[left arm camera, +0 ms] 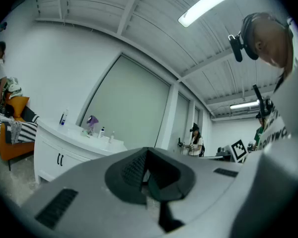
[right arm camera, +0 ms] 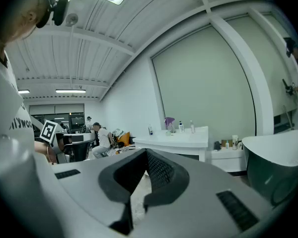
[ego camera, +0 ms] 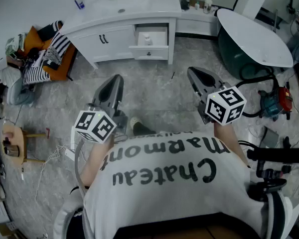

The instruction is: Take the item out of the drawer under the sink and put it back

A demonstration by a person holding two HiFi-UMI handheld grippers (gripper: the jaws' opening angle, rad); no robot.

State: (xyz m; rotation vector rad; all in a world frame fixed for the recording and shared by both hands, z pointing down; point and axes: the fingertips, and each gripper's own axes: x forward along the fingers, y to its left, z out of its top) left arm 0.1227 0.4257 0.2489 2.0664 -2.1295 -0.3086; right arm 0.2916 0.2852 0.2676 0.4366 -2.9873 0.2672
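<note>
The white sink cabinet (ego camera: 120, 15) stands at the far end of the floor. Its right drawer (ego camera: 149, 50) is pulled out, and a small white bottle (ego camera: 148, 39) stands inside it. Both grippers hang level in front of me, well short of the drawer. My left gripper (ego camera: 116, 79) is shut with nothing between its jaws, as the left gripper view (left arm camera: 148, 175) also shows. My right gripper (ego camera: 191, 71) is shut and empty too, and points toward the cabinet (right arm camera: 181, 142) in the right gripper view (right arm camera: 145, 175).
A dark green bathtub (ego camera: 253, 40) with a white rim stands at the right. An orange chair (ego camera: 46, 59) piled with striped cloth is left of the cabinet. A wooden stool (ego camera: 14, 142) is at far left. A power tool (ego camera: 277, 99) and cables lie at right.
</note>
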